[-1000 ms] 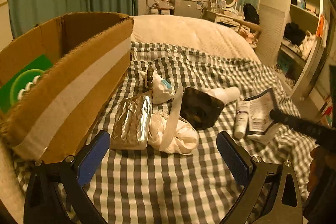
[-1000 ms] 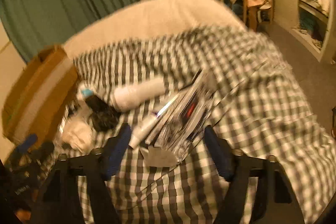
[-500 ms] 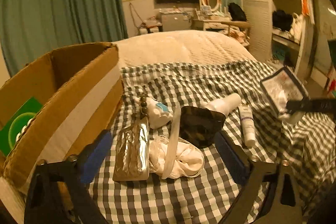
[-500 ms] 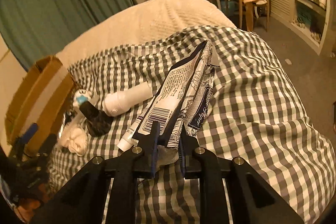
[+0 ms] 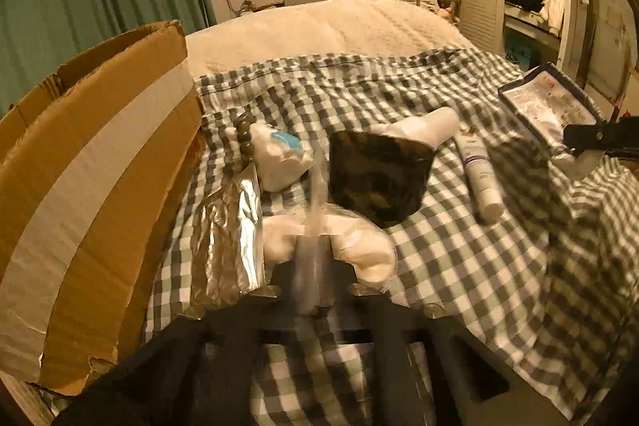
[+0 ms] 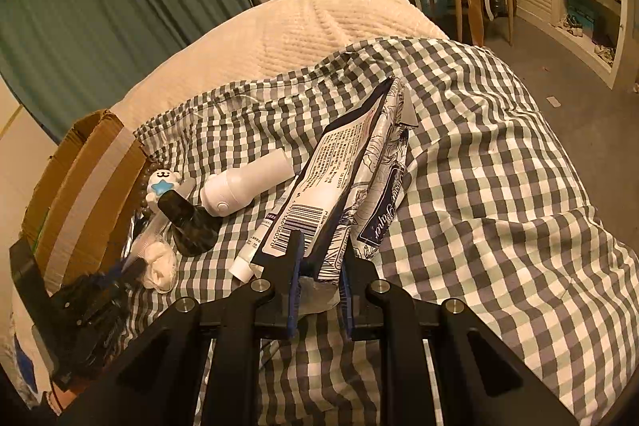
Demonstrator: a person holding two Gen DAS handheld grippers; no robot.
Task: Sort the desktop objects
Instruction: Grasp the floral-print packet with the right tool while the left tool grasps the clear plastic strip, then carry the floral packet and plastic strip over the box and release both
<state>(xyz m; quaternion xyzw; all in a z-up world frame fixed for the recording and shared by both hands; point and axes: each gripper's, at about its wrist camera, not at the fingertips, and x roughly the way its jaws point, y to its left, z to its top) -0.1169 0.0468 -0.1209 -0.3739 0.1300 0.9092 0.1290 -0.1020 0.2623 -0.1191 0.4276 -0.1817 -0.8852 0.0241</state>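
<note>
A printed packet (image 6: 351,194) is clamped between the right gripper (image 6: 319,278) fingers, held above the checked blanket right of the cardboard box (image 6: 80,186). A clear strip (image 5: 313,226) is pinched by the left gripper (image 5: 315,290) beside that box.

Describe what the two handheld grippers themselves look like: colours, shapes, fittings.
The right gripper has a matte black angular linkage frame, round silver bolts at the joints, and flat fingers faced with blue pads. The left gripper, blurred here, is likewise black with blue pads. No cables or sleeves show.
</note>
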